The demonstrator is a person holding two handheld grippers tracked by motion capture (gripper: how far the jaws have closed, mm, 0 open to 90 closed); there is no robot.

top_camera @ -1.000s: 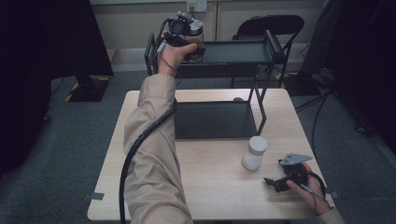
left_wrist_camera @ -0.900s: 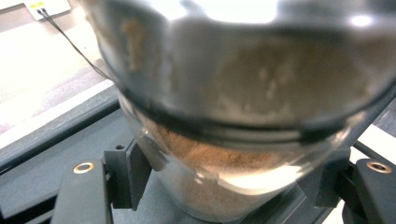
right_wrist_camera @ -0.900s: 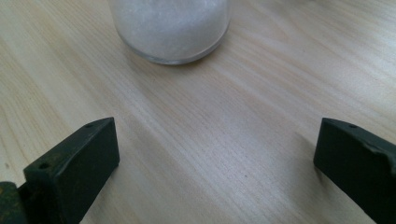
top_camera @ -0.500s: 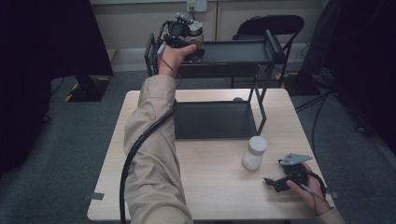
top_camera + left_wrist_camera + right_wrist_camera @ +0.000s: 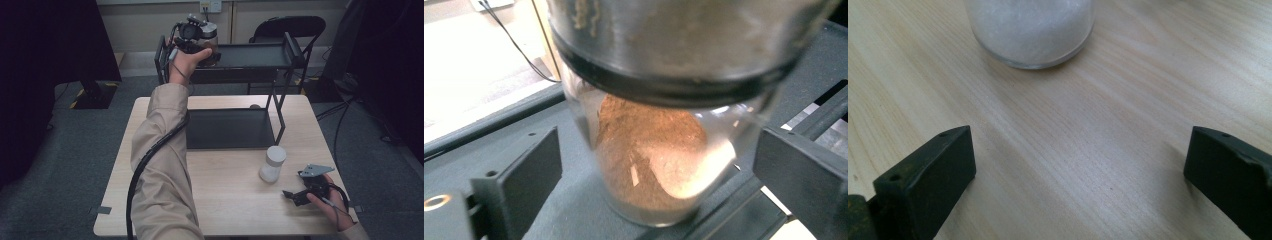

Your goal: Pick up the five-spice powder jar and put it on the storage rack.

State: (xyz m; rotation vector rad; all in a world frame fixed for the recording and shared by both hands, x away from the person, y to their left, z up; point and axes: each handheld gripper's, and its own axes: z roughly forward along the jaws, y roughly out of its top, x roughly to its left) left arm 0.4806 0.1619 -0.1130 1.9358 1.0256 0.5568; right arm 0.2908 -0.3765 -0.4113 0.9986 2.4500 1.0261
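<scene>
On the left end of the black rack's top shelf (image 5: 255, 55) stands a glass jar of brown powder (image 5: 649, 155) with a dark-rimmed lid. My left gripper (image 5: 200, 44) reaches up to it. Its jaws have just been opening and now stand apart on either side of the jar (image 5: 212, 40), with the pads off the glass. A white-filled jar (image 5: 272, 164) stands on the wooden table (image 5: 225, 200) right of centre. My right gripper (image 5: 295, 187) rests low near the table's right front, open, pointing at that jar (image 5: 1033, 30) with bare wood between its fingers.
The rack's lower shelf (image 5: 230, 127) lies flat on the table's far half, and its right posts rise near the white jar. The person's left sleeve (image 5: 160, 165) and a cable cross the table's left side. A folding chair (image 5: 290, 25) stands behind the rack.
</scene>
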